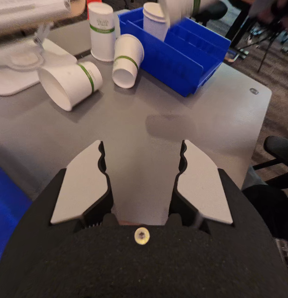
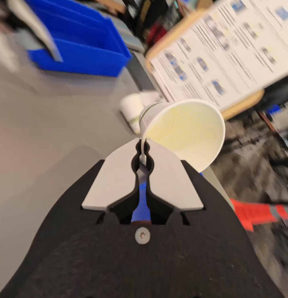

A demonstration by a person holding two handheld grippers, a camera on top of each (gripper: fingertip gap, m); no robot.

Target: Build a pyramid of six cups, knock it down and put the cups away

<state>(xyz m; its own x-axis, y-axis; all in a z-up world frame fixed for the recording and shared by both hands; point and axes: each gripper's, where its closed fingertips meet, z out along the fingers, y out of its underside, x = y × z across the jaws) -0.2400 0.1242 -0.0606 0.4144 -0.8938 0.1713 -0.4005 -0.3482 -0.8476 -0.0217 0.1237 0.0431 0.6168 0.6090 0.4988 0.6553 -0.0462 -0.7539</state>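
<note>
In the left wrist view, white paper cups with a green band are at the far side of the grey table (image 1: pixel 140 112). One cup (image 1: pixel 70 83) lies on its side. A second cup (image 1: pixel 127 61) leans tilted against the blue bin (image 1: pixel 180 61). A third (image 1: pixel 102 32) stands upside down, and another cup (image 1: pixel 153 21) stands inside the bin. My left gripper (image 1: pixel 142 141) is open and empty above the table, well short of the cups. My right gripper (image 2: pixel 143 141) is shut on the rim of a cup (image 2: pixel 180 132), held in the air with its mouth towards the camera.
A white pad (image 1: pixel 11 80) and a blurred white object on a clear stand (image 1: pixel 27 19) are at the far left. A printed poster board (image 2: pixel 220 48) stands beyond the table edge. Blurred cups (image 2: pixel 132 109) sit behind the held cup. A black chair (image 1: pixel 280 150) stands at the right.
</note>
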